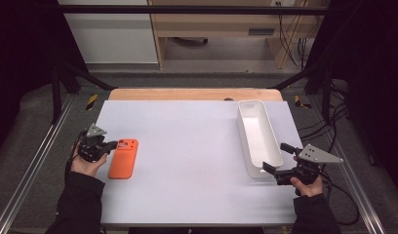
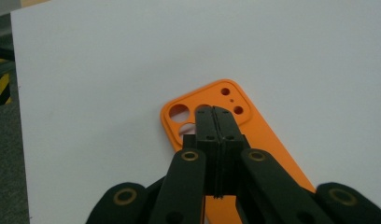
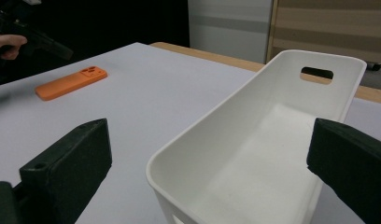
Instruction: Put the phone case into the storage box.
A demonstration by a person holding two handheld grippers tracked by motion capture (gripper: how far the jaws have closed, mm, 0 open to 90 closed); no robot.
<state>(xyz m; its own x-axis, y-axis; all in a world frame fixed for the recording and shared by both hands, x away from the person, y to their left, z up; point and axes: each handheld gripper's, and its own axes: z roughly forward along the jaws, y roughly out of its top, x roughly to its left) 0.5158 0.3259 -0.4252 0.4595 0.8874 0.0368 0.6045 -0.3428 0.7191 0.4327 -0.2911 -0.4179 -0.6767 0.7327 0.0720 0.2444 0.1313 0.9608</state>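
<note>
In the high view, an orange phone case (image 1: 124, 158) is seen lying flat on the white table (image 1: 187, 161), toward its left side. The left gripper (image 1: 110, 145) is held just beside the case's upper left corner, its tips pointing at the end with the camera cut-outs. A long white bin (image 1: 258, 136) is set lengthwise on the right part of the table, and the right gripper (image 1: 277, 158) is held at the bin's near end with its jaws spread wide.

In the left gripper view, the two black jaws are pressed flat together with nothing between them. Their tips are seen above the camera block of the orange phone case (image 2: 254, 140); whether they touch it cannot be told.

In the right gripper view, the jaws are set far apart on either side of the white bin (image 3: 216, 154), whose near rim lies between them, with no pad seen pressing on it. The orange phone case (image 3: 69, 84) is seen well apart at the far left, with the left gripper (image 3: 62, 51) close above it
</note>
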